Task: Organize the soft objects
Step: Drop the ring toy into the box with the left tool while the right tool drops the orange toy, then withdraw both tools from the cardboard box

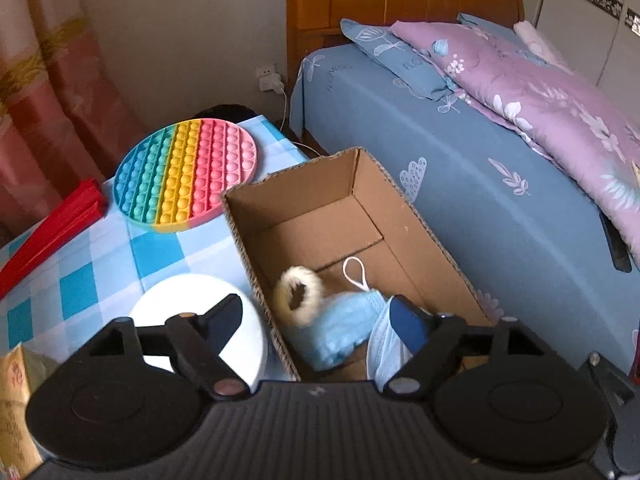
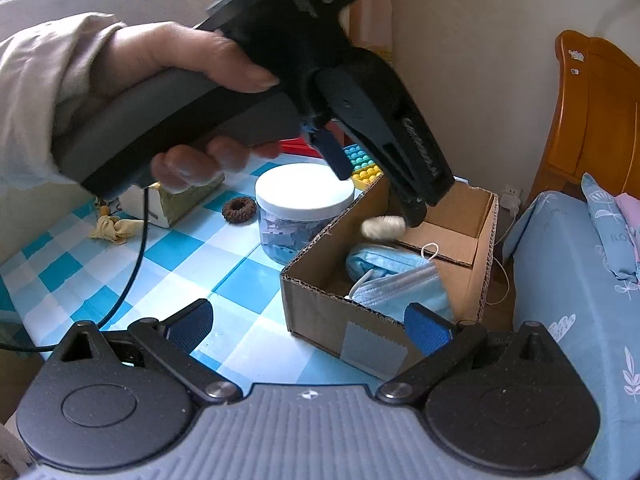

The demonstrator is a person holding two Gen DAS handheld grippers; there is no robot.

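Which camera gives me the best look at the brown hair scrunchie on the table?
The right wrist view: the brown scrunchie lies in plain sight on the checked tablecloth, left of the white-lidded jar. The left wrist view does not show it at all.

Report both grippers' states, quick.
Left gripper: open, holding nothing; cream fluffy hair tie loose over the cardboard box.
Right gripper: open, empty.

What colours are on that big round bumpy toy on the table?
The round silicone bubble-pop toy has rainbow stripes: blue, green, yellow, orange, pink. The left wrist view shows it best.
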